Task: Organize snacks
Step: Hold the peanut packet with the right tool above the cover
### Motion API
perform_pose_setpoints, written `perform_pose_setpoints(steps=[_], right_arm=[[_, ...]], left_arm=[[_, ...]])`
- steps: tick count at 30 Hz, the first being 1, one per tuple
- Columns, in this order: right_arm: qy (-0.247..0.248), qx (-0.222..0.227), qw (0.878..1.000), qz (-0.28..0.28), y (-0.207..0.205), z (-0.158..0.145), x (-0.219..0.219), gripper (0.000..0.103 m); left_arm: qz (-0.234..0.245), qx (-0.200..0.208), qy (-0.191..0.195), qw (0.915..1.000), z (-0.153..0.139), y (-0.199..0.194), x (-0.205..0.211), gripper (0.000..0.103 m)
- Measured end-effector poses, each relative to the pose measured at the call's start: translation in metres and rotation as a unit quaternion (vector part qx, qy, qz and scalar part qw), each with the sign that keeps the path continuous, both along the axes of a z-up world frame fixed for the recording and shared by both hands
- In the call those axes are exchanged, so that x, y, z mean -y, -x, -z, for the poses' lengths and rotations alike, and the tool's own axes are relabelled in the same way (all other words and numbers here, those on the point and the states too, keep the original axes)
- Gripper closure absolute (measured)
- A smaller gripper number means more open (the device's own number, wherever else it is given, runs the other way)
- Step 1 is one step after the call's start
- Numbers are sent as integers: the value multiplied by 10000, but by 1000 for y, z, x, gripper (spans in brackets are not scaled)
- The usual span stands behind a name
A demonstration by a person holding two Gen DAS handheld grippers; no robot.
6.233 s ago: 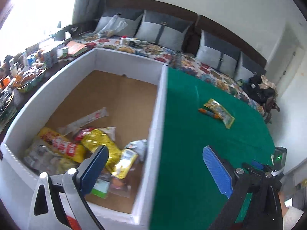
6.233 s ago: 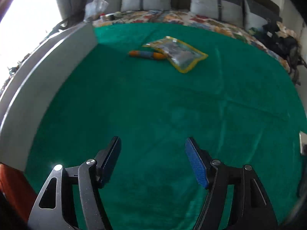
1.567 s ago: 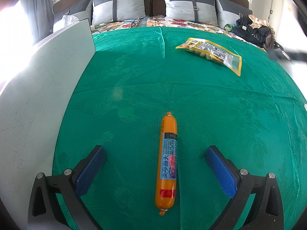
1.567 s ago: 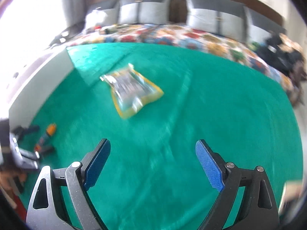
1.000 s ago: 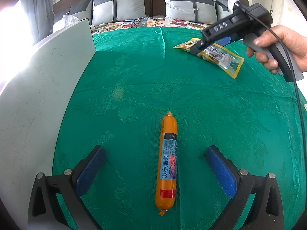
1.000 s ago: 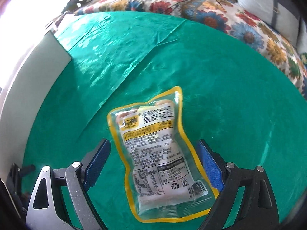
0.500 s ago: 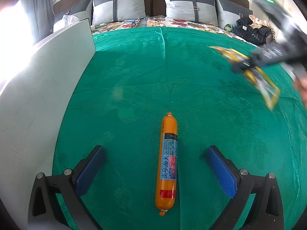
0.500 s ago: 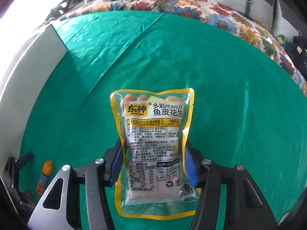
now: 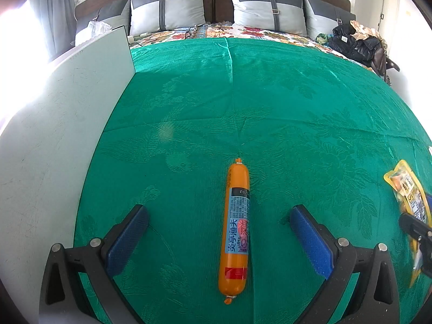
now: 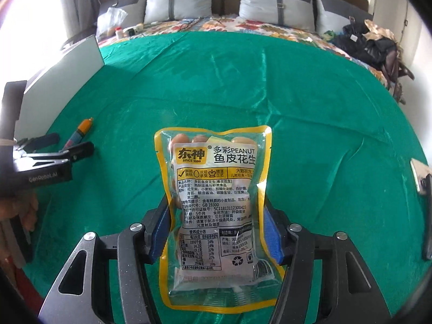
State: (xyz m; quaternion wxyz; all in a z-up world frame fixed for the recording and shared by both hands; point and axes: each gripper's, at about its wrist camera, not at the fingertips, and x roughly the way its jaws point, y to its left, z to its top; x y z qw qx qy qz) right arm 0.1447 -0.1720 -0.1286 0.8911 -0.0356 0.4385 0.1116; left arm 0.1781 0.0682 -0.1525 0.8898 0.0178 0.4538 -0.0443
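Observation:
An orange sausage stick [image 9: 235,229] lies lengthwise on the green tablecloth [image 9: 270,108], between the blue pads of my open left gripper [image 9: 218,232], which touches nothing. My right gripper [image 10: 217,232] is shut on a yellow-edged peanut bag [image 10: 216,197] and holds it upright above the cloth. The bag also shows at the right edge of the left wrist view [image 9: 410,197]. The right wrist view shows the left gripper [image 10: 54,148] around the sausage [image 10: 79,132] at the far left.
A white box wall [image 9: 54,140] stands along the left of the cloth. A sofa with grey cushions [image 9: 167,5] and a floral cover runs behind the table. Dark bags [image 9: 356,40] lie at the back right. A phone-like object [image 10: 419,175] lies at the cloth's right edge.
My right gripper closed on the peanut bag, lifted it off the cloth and carried it back toward the near right. The left gripper and the sausage have not moved.

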Motion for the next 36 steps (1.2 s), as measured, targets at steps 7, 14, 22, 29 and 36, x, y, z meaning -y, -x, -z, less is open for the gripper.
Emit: perform_pose_setpoints(steps=[7,14,22,29,36], right_arm=[[-75,126,9998,94,-5,13,4,12],[-57,107,9998,144,-4,16,4,8],[-61,107,9998,142,-2,16,4,8],[-63,108,9998,140,-3,16,4,8],[-61,109,9998,139,-2,16,4,8]], left_arm=[[0,-1,-1,10000,0,0,0,0],[0,-1,-2,10000,-1,0,-1,0],[0,0,-4,10000,0,0,0,0],[0,1,-4,10000,0,0,0,0],[0,1,-5,10000,0,0,0,0]])
